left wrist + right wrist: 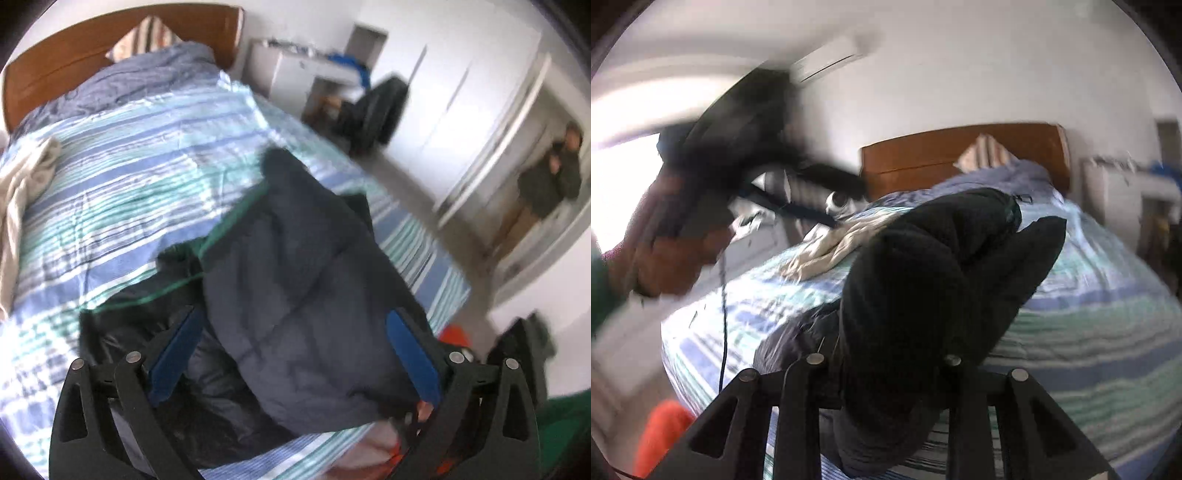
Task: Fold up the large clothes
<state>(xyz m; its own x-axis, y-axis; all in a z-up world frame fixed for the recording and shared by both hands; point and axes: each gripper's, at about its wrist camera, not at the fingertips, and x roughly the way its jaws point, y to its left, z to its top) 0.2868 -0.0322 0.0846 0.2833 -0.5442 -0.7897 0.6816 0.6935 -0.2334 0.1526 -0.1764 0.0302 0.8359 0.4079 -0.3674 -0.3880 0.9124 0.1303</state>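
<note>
The left gripper (295, 354), black-framed with blue pads (177, 354), stands with its jaws spread wide; between them rises a fold of the dark navy quilted puffer jacket (295, 280), and the pads look clear of the cloth on both sides, though the right pad sits just beside it; the jacket lies on the bed's striped blue, teal and white cover (122, 177), its glossy black lining (122, 332) and a thin green trim line (147, 299) showing on the left; beyond it a crumpled beige garment (26, 181) lies near the cover's left edge, a bunched grey-blue duvet (147, 77) and a striped pillow (147, 37) rest against the brown wooden headboard (74, 48); to the right stand white wardrobe doors (443, 103), a black suitcase (384, 110), and a person (546, 177) reflected or standing in a doorway, too blurred to tell which.

The right gripper (886, 369), also black-framed, has its jaws drawn narrow, gripping a thick bunch of the same jacket (942, 266), which billows up dark in front of the camera and hides the fingertips; behind it the striped cover (1089, 325) runs back to the headboard (960, 151); the beige garment (831, 247) lies beside the jacket's far left; at upper left the other gripper (738, 147) shows, badly blurred, held in a hand (672, 258); a white air conditioner (827, 62) hangs on the wall; something orange (661, 435) shows at lower left.
</note>
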